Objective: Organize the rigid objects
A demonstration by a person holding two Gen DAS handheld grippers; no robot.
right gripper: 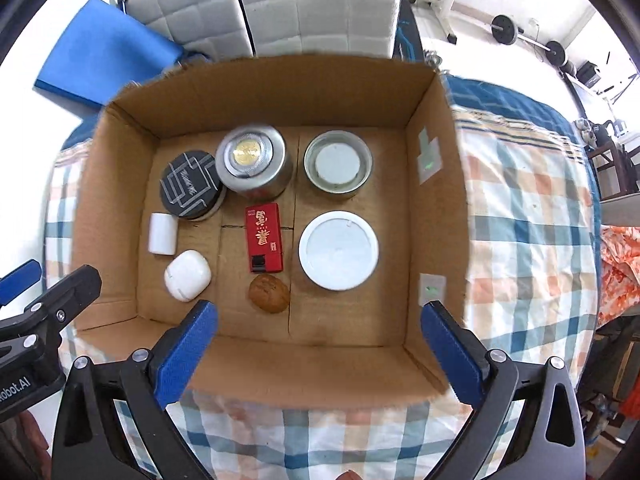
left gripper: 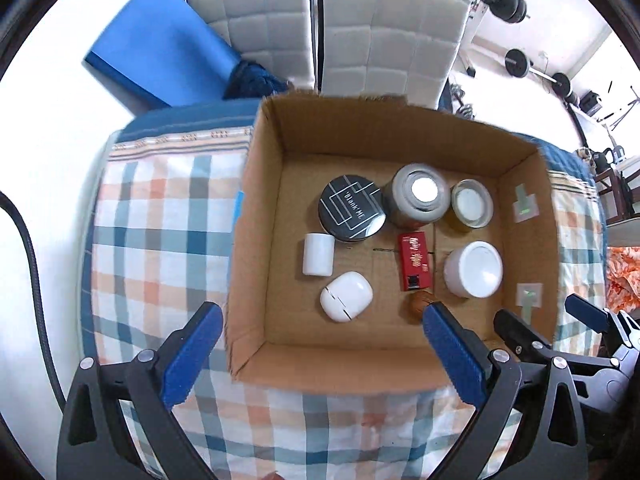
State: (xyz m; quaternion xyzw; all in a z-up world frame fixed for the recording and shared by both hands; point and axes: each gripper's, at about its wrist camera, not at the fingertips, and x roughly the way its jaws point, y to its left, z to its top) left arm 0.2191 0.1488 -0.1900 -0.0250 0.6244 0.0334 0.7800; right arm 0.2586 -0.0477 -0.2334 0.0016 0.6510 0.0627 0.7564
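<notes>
- The cardboard box [right gripper: 280,96] fills the centre of both views, standing on a bed with a checked bedspread [left gripper: 160,216]; its high walls keep the small things from rolling off the soft cover.
- Inside, the rigid things sit upright in loose rows: black round tin [right gripper: 191,184], metal can [right gripper: 251,159] and open tin [right gripper: 338,165] at the top; white cylinder [right gripper: 162,234], red packet [right gripper: 264,237] and white lidded jar [right gripper: 338,255] in the middle; earbud case [right gripper: 187,275] and walnut [right gripper: 269,293] at the bottom.
- The tin and can touch; the rest stand apart, probably to leave room to pick each one up.
- Left tool [left gripper: 322,354]: released, jaws wide, nothing between them.
- Right tool [right gripper: 320,354]: likewise released and empty, above the box's near wall.
- The sorting looks nearly or fully done.
</notes>
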